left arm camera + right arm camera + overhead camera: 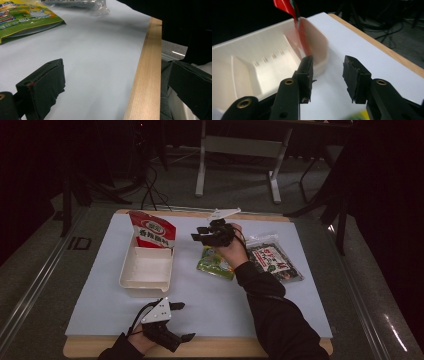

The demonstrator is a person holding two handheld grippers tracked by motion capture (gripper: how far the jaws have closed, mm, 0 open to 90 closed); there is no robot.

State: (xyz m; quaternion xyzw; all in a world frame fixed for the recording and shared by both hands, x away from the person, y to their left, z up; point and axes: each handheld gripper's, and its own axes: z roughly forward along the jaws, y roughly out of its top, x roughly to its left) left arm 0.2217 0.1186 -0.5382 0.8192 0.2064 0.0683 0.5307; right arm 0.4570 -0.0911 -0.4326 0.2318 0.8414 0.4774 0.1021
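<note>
A white plastic tray (131,279) (239,72) lies at the left of the pale mat. A red snack bag (152,229) (287,6) stands upright at the tray's far end. My right gripper (196,235) (327,77) hovers just right of that bag. It is open, nothing sits between its jaws, and they point at the tray's corner. Below the right hand lies a green packet (214,263) (25,17). A dark seaweed packet (274,261) (80,3) lies to its right. My left gripper (186,321) (115,87) rests at the table's near edge, open wide and empty.
The mat (215,300) covers a wooden tabletop whose near edge (145,75) runs right beside the left gripper. Beyond the far edge are a floor with cables (150,190) and a white table frame (240,150). A small white piece (224,213) lies near the far edge.
</note>
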